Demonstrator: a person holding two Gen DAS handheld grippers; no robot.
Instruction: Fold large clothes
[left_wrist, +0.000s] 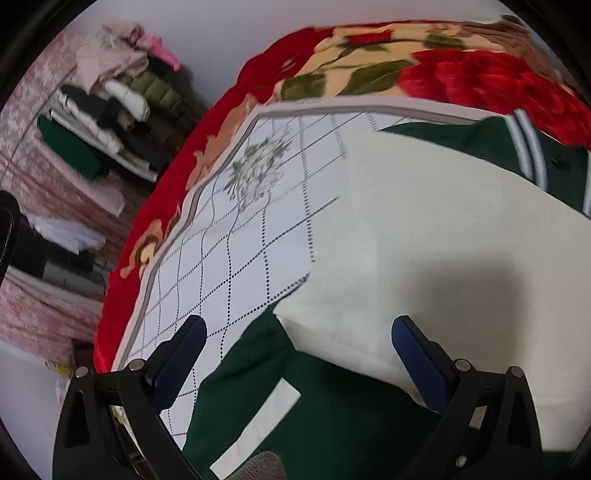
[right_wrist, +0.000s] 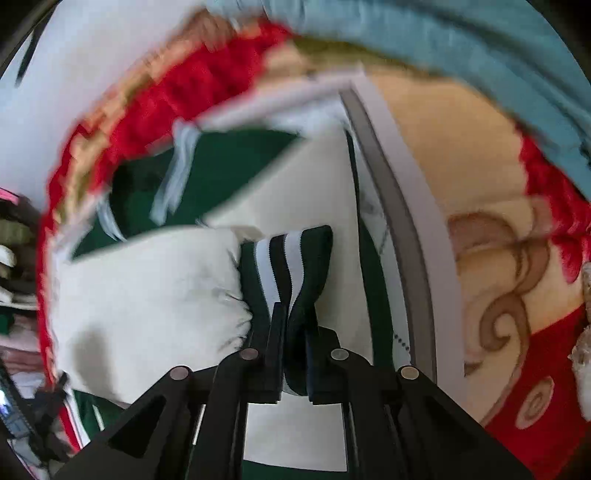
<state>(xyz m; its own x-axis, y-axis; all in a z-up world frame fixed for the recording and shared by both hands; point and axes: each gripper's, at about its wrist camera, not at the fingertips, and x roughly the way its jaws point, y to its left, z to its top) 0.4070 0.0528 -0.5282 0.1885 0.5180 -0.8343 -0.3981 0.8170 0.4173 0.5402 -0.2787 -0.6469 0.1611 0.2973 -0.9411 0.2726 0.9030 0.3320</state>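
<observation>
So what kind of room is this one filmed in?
Most likely a bedroom at home: a red floral blanket covers what looks like a bed, with a stack of folded clothes nearby.

No lettering, brand or number is legible anywhere I look. A faint dark mark sits on the grey border of the white gridded sheet (left_wrist: 258, 229) near the floral blanket (left_wrist: 461, 74), too blurred for me to read.
</observation>
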